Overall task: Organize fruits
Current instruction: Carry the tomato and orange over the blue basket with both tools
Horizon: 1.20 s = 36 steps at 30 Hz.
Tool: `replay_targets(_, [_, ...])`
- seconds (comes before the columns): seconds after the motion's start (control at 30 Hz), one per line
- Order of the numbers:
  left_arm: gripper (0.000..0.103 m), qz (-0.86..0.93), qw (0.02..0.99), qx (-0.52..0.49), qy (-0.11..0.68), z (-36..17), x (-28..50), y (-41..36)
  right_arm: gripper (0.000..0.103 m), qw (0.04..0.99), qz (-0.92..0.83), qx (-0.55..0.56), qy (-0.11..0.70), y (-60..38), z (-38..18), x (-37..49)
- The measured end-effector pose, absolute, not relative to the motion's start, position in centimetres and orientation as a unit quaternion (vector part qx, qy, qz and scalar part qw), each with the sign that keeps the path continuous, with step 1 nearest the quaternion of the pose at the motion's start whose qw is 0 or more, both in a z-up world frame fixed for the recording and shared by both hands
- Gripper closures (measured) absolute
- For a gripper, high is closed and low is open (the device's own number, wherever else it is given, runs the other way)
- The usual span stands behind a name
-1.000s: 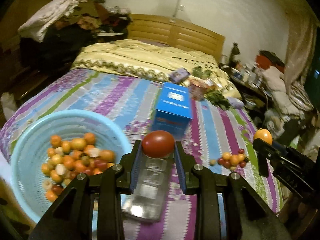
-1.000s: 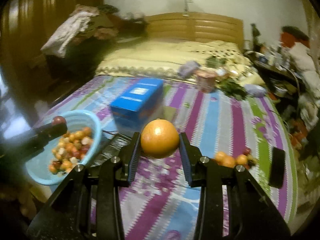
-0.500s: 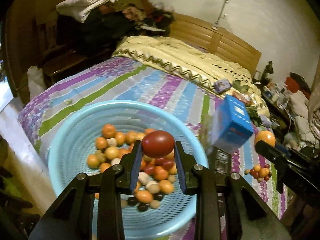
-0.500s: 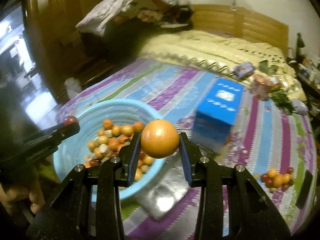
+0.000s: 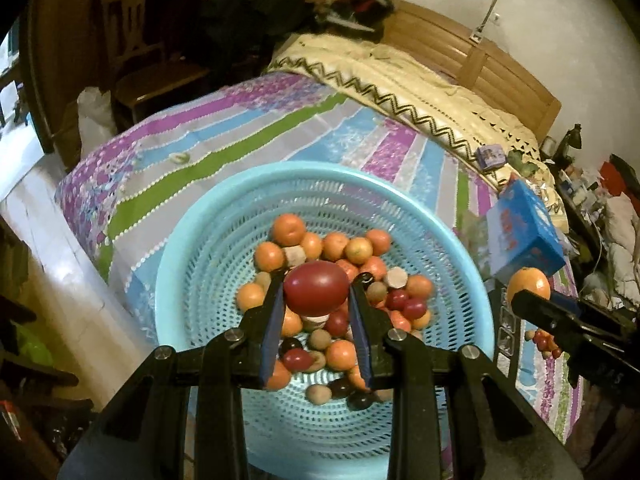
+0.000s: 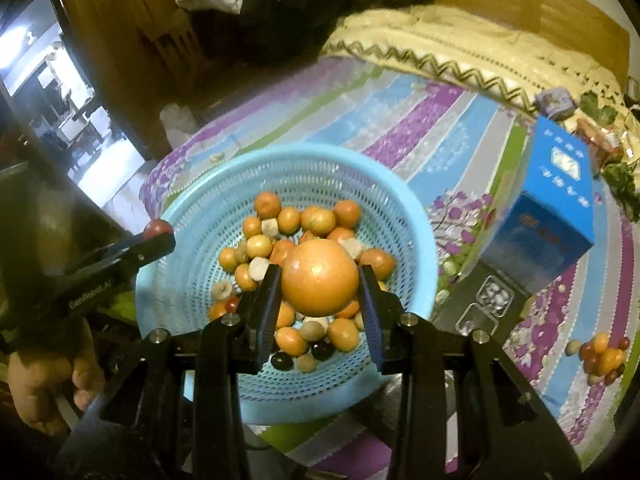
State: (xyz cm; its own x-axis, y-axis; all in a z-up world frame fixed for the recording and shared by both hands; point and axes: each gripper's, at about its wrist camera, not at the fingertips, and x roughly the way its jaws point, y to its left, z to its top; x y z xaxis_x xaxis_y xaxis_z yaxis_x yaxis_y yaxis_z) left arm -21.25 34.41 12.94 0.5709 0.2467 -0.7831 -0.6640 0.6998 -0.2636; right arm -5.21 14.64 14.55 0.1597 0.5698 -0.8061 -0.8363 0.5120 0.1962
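Note:
A light blue perforated basket [image 5: 192,264] [image 6: 416,240] sits on the striped bedspread and holds several small orange, red, dark and pale fruits. My left gripper [image 5: 316,292] is shut on a red tomato [image 5: 316,290] and holds it above the basket's middle. My right gripper [image 6: 320,280] is shut on an orange [image 6: 320,278], also above the basket. The right gripper with the orange [image 5: 528,284] shows at the right of the left wrist view. The left gripper with the tomato [image 6: 157,227] shows at the left of the right wrist view.
A blue box [image 5: 524,236] [image 6: 552,200] stands right of the basket, next to a clear plastic tray [image 6: 484,304]. A small pile of loose fruits [image 6: 602,356] lies on the bedspread at the right. The bed's edge and the floor are at the left.
Both grippers have swung left from over the bedspread and blue box to above the basket, keeping hold of the tomato and the orange. The basket now looks closer.

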Motion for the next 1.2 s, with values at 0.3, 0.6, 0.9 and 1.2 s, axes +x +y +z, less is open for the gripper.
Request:
replay_targets(0.3, [0.071, 0.244, 0.835, -0.287, 0.402, 11.1, -20.3, 34.6, 0.064, 0.732, 0.469, -0.160, 0.468, 16.2, 12.9, -5.6])
replay_targets(0.6, [0.071, 0.238, 0.831, -0.303, 0.401, 10.5, -20.6, 35.2, 0.064, 0.730, 0.466, -0.163, 0.472, 16.7, 12.6, -5.6])
replay_targets(0.9, [0.071, 0.236, 0.829, -0.308, 0.403, 10.2, -20.7, 35.5, 0.064, 0.730, 0.465, -0.164, 0.473, 17.0, 12.4, -5.8])
replay_targets(1.2, [0.071, 0.234, 0.825, -0.305, 0.414, 9.6, -20.3, 35.3, 0.064, 0.729, 0.464, -0.164, 0.475, 17.0, 12.2, -5.7])
